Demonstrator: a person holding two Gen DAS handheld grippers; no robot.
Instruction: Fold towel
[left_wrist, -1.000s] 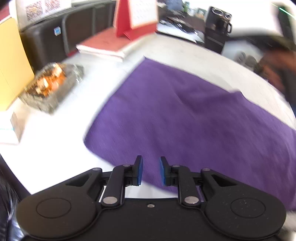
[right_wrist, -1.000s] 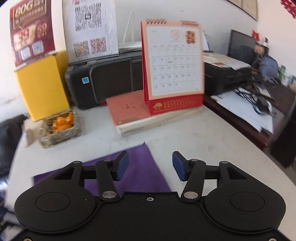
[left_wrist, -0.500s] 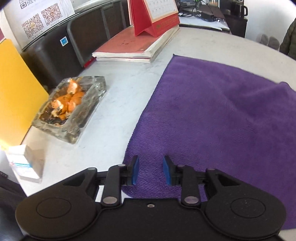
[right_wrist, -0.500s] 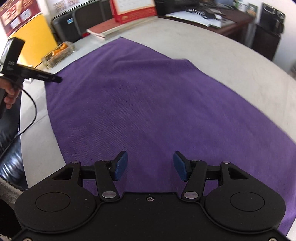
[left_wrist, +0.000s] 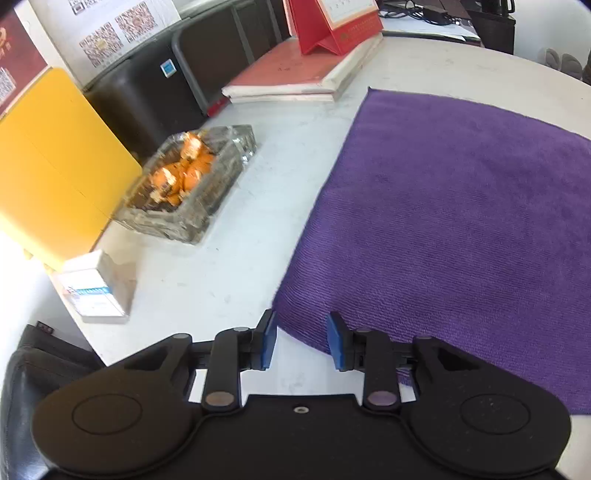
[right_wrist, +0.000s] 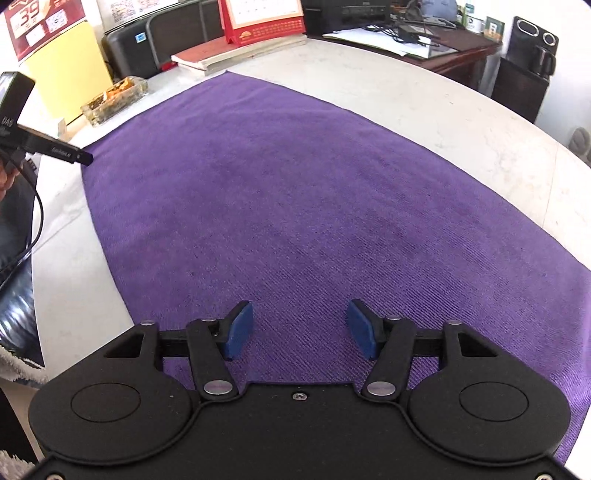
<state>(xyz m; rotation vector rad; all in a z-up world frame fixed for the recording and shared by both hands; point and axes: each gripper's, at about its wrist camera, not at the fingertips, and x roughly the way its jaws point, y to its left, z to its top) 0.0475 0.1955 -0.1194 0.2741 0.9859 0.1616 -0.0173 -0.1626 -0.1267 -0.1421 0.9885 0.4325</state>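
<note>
Left wrist view: left gripper (left_wrist: 301, 341) hangs over the towel's near corner, fingers (left_wrist: 268, 339) parted a little, nothing pinched between them.
Right wrist view: right gripper (right_wrist: 299, 328) sits over the near edge, fingers (right_wrist: 240, 328) opening wider, cloth below but not pressed.
Towel (right_wrist: 295, 192): purple, spread flat and single-layered on the white surface (right_wrist: 461, 122).
Progress: no fold made; judged at the start, both corners not yet gripped.
Nearby: glass dish (left_wrist: 192, 188) lies beside the towel's left edge.

Left tongs (left_wrist: 302, 339) gape over the purple towel's (left_wrist: 461, 229) near corner, gripping nothing.
</note>
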